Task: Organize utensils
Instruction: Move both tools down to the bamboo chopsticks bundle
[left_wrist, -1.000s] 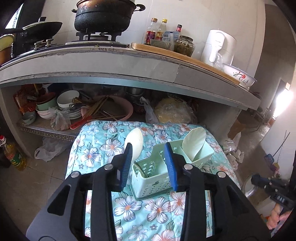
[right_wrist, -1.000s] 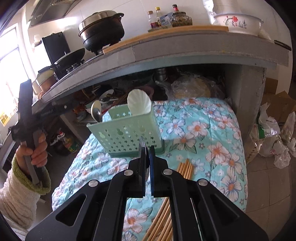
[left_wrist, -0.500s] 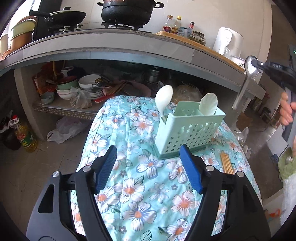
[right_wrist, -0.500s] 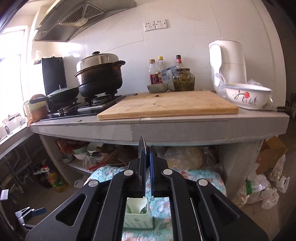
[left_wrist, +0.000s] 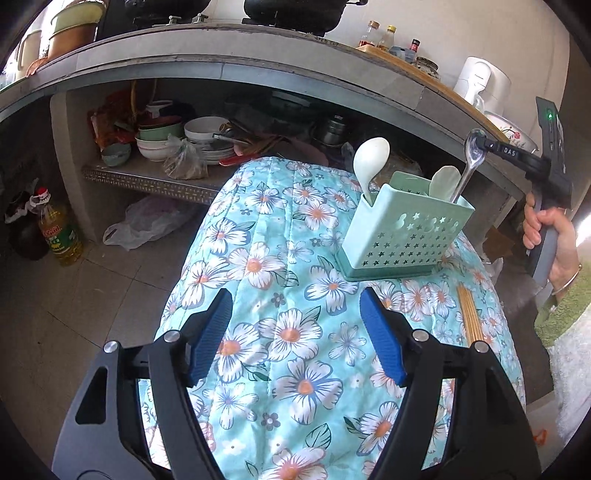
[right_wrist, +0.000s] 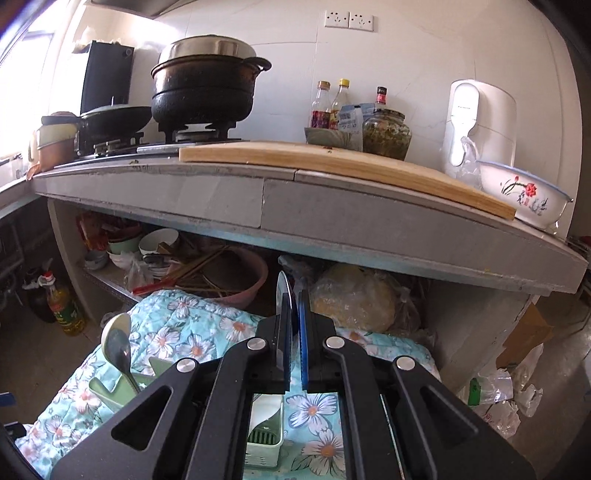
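A mint green utensil holder (left_wrist: 406, 232) stands on the floral cloth (left_wrist: 266, 295); it also shows below my right gripper in the right wrist view (right_wrist: 264, 439). It holds a pale ladle (left_wrist: 371, 158) and a pale spatula (left_wrist: 441, 179). My right gripper (left_wrist: 480, 142) is shut on a metal spoon (left_wrist: 467, 166), bowl end up, handle down inside the holder's right side. In the right wrist view the spoon bowl (right_wrist: 284, 295) sits edge-on between the shut fingers (right_wrist: 293, 332). My left gripper (left_wrist: 295, 332) is open and empty above the cloth. Chopsticks (left_wrist: 469, 314) lie on the cloth at right.
A concrete counter (right_wrist: 332, 206) overhangs behind, with a pot (right_wrist: 207, 92), cutting board (right_wrist: 332, 162), bottles, jar and a flowered bowl (right_wrist: 524, 192). The shelf beneath holds stacked bowls (left_wrist: 166, 140). An oil bottle (left_wrist: 59, 232) stands on the floor at left.
My right gripper lifted the metal spoon and has brought it down, handle first, into the holder's right side. My left gripper opened wider and pulled back from the holder.
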